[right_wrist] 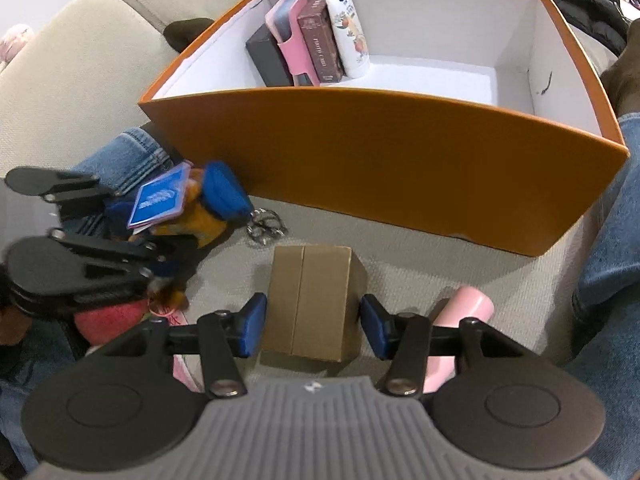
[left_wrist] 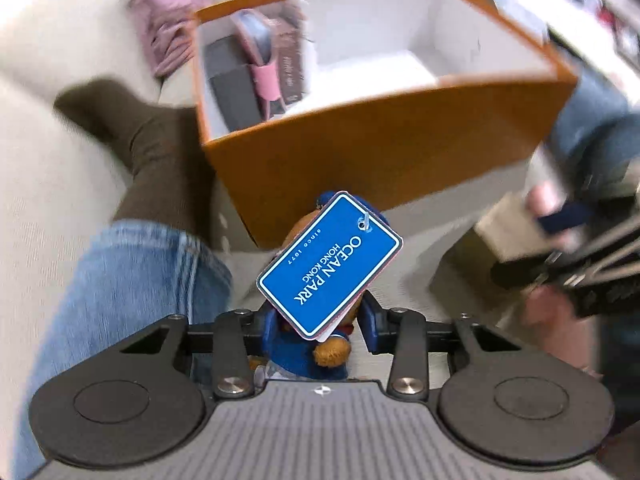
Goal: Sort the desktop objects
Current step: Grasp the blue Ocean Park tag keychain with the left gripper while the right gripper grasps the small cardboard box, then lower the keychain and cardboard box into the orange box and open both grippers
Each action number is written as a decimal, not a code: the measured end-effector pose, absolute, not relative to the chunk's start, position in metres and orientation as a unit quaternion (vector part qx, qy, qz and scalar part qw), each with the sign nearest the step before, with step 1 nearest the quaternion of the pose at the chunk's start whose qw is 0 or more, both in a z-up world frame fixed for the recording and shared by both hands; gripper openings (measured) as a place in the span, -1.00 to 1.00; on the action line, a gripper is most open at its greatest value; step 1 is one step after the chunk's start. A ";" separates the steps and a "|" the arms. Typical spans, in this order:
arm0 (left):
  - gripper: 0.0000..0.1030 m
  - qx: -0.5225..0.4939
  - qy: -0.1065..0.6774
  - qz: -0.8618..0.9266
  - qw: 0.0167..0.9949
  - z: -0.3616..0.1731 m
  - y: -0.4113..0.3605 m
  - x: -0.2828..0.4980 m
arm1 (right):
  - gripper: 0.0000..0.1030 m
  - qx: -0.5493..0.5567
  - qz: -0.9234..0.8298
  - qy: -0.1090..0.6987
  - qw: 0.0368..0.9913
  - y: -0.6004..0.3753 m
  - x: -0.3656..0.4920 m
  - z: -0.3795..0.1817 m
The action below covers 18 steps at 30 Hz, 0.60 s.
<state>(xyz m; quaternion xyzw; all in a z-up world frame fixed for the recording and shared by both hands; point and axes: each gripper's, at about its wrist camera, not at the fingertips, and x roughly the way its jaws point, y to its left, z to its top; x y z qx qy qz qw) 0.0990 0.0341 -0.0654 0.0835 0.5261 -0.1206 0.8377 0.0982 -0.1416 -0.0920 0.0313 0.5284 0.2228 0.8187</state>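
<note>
Blue-capped plush bear (left_wrist: 320,344), blue tag (left_wrist: 330,266)

A home living room is showing here: a person in jeans (left_wrist: 120,280) and dark socks (left_wrist: 152,152) is sitting on a beige upholstered sofa (right_wrist: 60,80), an orange storage box (right_wrist: 380,152) is resting on its cushion, and pink clothing (left_wrist: 160,20) is lying behind.

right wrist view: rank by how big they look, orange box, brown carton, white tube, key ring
1. orange box
2. brown carton, though it is nearest the camera
3. white tube
4. key ring
</note>
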 end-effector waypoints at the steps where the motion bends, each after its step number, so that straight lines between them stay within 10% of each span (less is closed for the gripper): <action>1: -0.11 0.057 0.525 -0.122 0.841 -0.059 0.039 0.095 | 0.03 0.033 0.224 0.527 0.819 -0.143 0.097 -0.091; 18: -0.12 -0.081 0.389 -0.138 0.907 0.073 0.052 0.123 | 0.02 0.073 0.277 0.388 0.876 -0.173 0.132 0.033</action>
